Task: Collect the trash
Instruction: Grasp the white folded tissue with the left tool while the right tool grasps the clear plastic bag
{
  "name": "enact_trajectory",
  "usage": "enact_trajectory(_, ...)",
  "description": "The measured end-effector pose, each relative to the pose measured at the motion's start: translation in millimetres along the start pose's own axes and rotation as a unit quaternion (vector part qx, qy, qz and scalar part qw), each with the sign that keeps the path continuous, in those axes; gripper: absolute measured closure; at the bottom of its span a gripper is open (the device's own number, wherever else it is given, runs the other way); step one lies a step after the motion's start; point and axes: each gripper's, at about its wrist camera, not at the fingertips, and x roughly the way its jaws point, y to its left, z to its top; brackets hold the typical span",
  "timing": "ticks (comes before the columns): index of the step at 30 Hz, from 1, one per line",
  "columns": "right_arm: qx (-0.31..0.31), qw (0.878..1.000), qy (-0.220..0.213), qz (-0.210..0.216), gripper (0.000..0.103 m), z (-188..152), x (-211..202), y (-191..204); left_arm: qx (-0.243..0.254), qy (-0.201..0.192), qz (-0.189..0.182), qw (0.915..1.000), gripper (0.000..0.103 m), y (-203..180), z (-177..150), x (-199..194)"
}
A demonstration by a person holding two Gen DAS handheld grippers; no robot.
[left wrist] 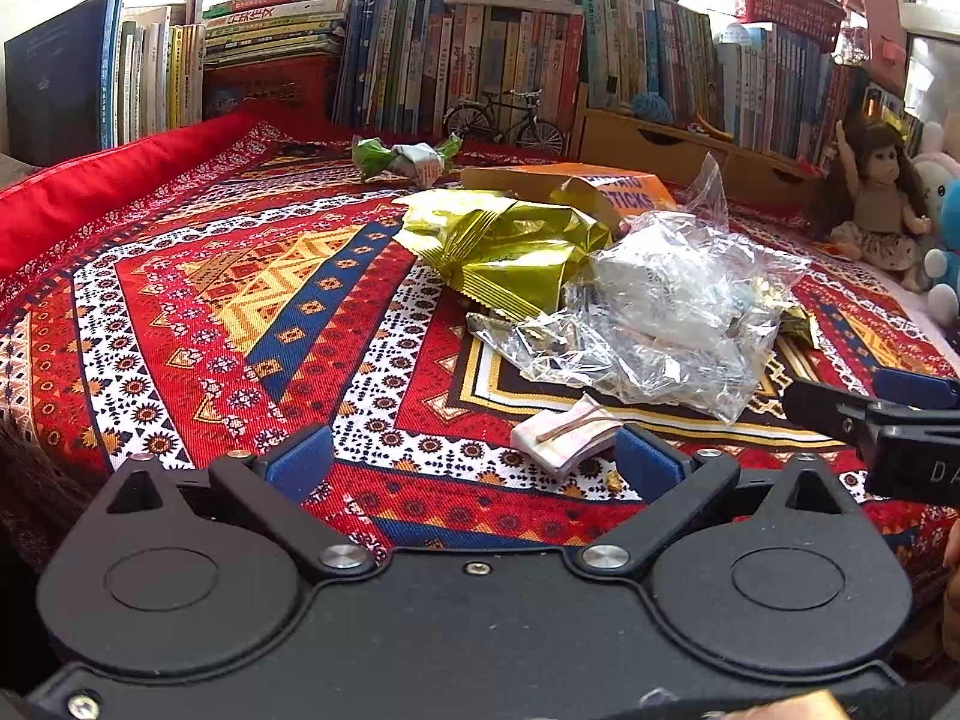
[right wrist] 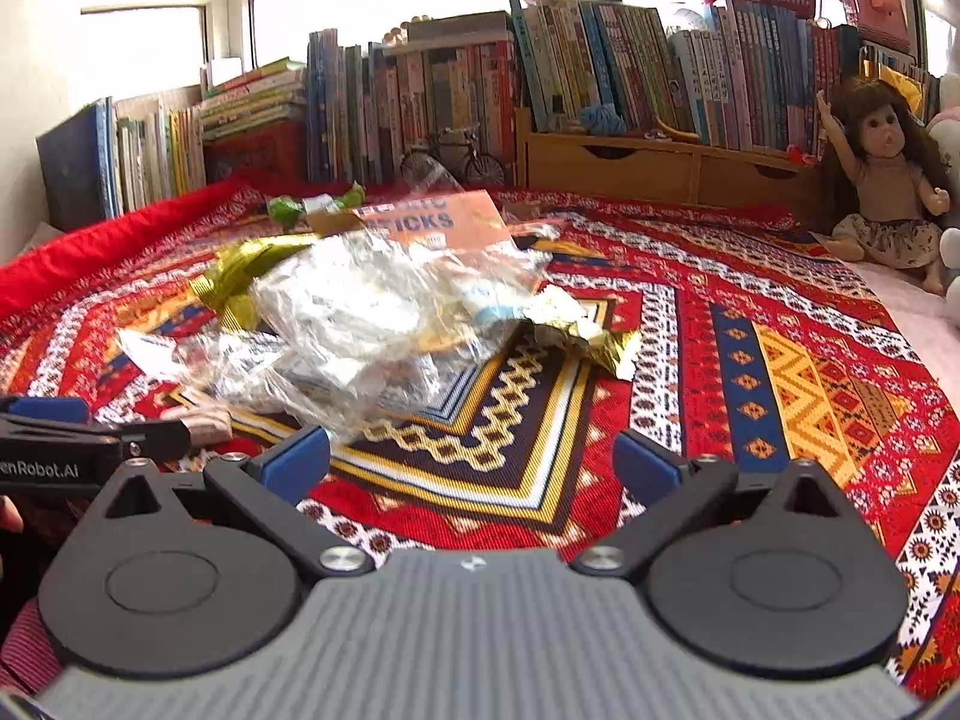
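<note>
Hovering low over the patterned cloth, both grippers had their jaws spread wide and gripped nothing. Left gripper faced a small folded pink paper wad lying just ahead of its right finger, touching or nearly so; probably lined up there for a first pick. Right gripper sat beside it to the right, aimed past the near edge of the clear plastic bag, likely staged to take that next.

Trash was heaped mid-cloth, apparently not yet collected; no bin showed in either view.

Count, as far as visible:
- one clear plastic bag, crumpled, on top of the pile
- one gold-green foil wrapper behind it, partly under the bag
- one smaller gold foil scrap on the bag's right side
- one orange "STICKS" box lying flat at the back
- one green wrapper farther back, apart from the heap
- one pink paper wad

Whether the bag held more pieces could not be told.
</note>
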Motion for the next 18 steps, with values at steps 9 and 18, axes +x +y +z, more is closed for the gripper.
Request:
enact_trajectory(9, 0.022, 0.996, -0.010, 0.085, 0.000, 43, 30, 12, 0.036, -0.012, -0.013, 0.9992, 0.031, -17, -1, 0)
enact_trajectory(18, -0.003, 0.996, 0.028, 0.090, 0.018, 48, 70, 28, 0.062, -0.009, -0.047, 0.9969, 0.061, -26, -5, 14)
